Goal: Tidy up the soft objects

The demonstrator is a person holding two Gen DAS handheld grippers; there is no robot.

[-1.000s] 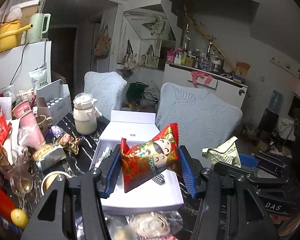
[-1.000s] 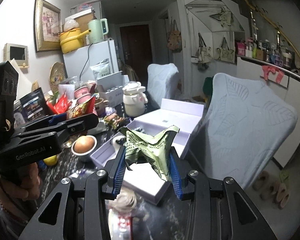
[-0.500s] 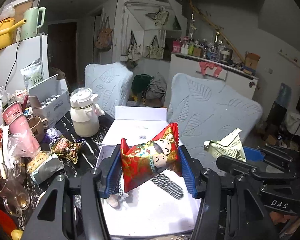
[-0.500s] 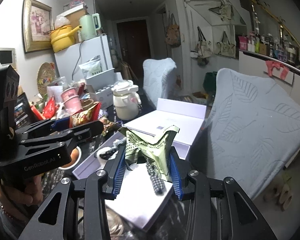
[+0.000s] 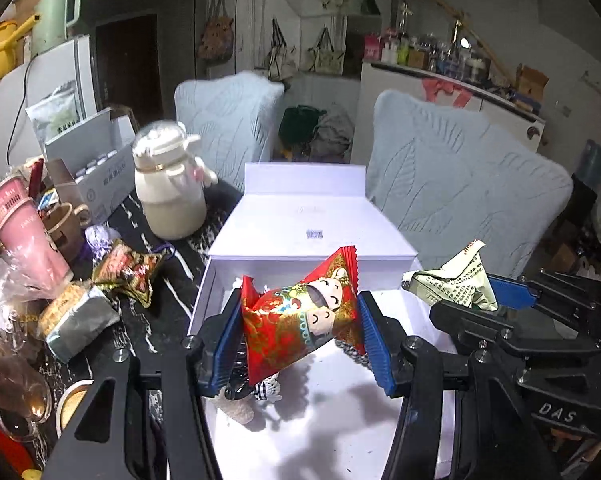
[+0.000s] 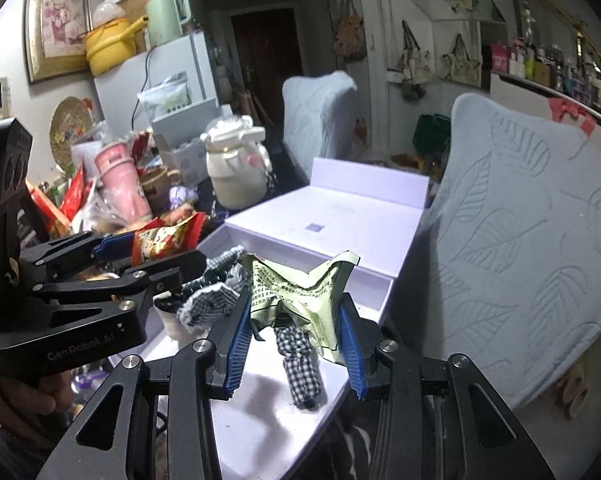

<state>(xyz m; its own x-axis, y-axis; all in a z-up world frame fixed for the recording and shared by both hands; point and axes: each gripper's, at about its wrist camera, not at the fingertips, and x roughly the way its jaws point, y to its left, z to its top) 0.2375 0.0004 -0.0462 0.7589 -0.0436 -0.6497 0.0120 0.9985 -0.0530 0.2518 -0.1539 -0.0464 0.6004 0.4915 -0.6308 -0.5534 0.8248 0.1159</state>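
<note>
My left gripper (image 5: 298, 334) is shut on a puffy red snack packet (image 5: 300, 320) printed with cartoon faces, held over the open white box (image 5: 312, 236). My right gripper (image 6: 296, 336) is shut on a crumpled pale green packet (image 6: 296, 292) above the same box (image 6: 328, 220). Each gripper shows in the other's view: the right one (image 5: 484, 300) with its green packet (image 5: 452, 284) beside the left, the left one (image 6: 140, 256) with the red packet (image 6: 164, 240). A black-and-white checked cloth toy (image 6: 296, 356) lies inside the box.
The dark marbled table (image 5: 168, 304) is crowded on the left with a cream teapot-shaped jar (image 5: 168, 192), a pink cup (image 5: 24, 236), wrapped snacks (image 5: 128, 272) and glassware. Two pale blue covered chairs (image 5: 452, 176) stand behind and right of the box.
Both grippers, each keeping its packet, moved forward and down over the open box, so the box's inside and the checked toy now fill the lower part of both views.
</note>
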